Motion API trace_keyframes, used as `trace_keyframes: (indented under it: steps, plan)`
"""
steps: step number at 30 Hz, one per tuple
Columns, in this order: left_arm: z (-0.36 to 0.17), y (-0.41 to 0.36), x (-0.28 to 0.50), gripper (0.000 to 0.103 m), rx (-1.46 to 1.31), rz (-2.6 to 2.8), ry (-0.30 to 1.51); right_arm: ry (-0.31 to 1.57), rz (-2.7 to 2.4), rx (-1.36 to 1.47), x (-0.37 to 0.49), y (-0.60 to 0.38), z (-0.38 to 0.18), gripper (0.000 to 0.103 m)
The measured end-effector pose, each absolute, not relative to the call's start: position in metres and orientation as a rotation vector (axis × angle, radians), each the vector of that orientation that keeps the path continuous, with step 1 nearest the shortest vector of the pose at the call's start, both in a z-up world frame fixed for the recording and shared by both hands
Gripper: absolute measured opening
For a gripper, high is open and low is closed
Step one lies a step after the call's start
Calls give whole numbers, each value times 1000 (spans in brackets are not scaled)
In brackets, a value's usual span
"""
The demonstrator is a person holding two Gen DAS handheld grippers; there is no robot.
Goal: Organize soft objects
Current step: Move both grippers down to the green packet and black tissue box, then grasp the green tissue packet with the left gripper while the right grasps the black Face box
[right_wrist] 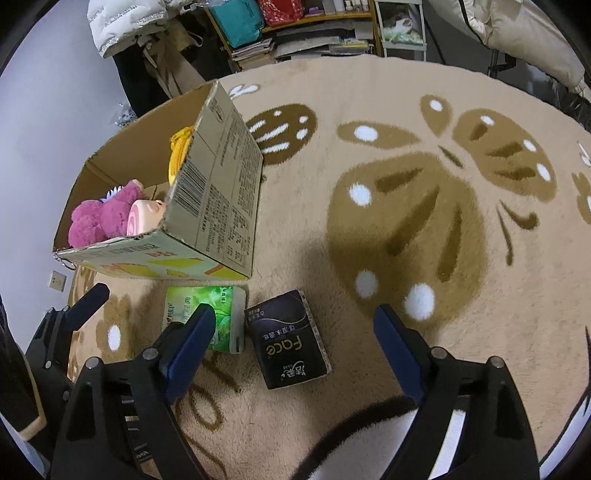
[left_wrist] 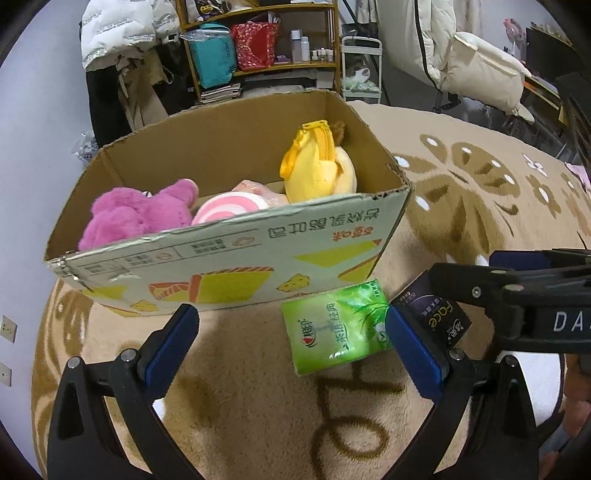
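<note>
- Green tissue pack point(right_wrist: 205, 317) lies flat on the tan rug point(right_wrist: 369, 236), just in front of the near wall of the cardboard box point(right_wrist: 218, 199), close to the box's right corner.
- Black tissue pack point(right_wrist: 286, 338) lies just to the right of the green one, side by side with a narrow strip of rug between them; large gold letters on it read "Face".
- The green pack shows a leaf picture and white Chinese characters that I cannot read with certainty.
- The cardboard box stands open on the rug; its near wall carries yellow and orange gift-box drawings and upside-down Chinese print, and its right wall has a barcode and small text.
- Inside the box: a pink plush toy point(left_wrist: 136, 214) at the left, a pink-and-white striped soft piece point(left_wrist: 229, 210) in the middle, a yellow plush pouch with an orange zip point(left_wrist: 317, 162) at the right.
- Left hand-held gripper point(left_wrist: 291, 339) is released, jaws wide, with the green pack between them; its right pad is at the pack's right edge, and whether it touches I cannot tell.
- Right hand-held gripper point(right_wrist: 295, 347) is also released, jaws wide either side of the black pack, pads not pressing it; its left finger overlaps the green pack in view.
- Far behind stand a wooden shelf point(left_wrist: 258, 48) with teal and red bags, a white puffer jacket point(left_wrist: 118, 33) and a pale chair point(left_wrist: 480, 70).
</note>
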State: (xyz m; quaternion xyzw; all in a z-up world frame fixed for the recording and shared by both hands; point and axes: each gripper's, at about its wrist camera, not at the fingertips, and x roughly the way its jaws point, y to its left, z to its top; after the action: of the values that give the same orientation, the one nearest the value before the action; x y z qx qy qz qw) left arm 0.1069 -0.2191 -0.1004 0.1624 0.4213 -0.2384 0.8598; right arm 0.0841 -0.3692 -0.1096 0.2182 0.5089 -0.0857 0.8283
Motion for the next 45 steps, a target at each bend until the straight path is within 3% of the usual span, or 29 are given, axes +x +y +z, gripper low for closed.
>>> trace_keyframes:
  steps: [42,45]
  plan:
    - [-152,-246,113,100,374,-533,1020,1226,-168,534,103,-371,-155,92]
    - [-152,-245,112,94,372,-540,1014,1227,-169,531,103,-370,-155,92]
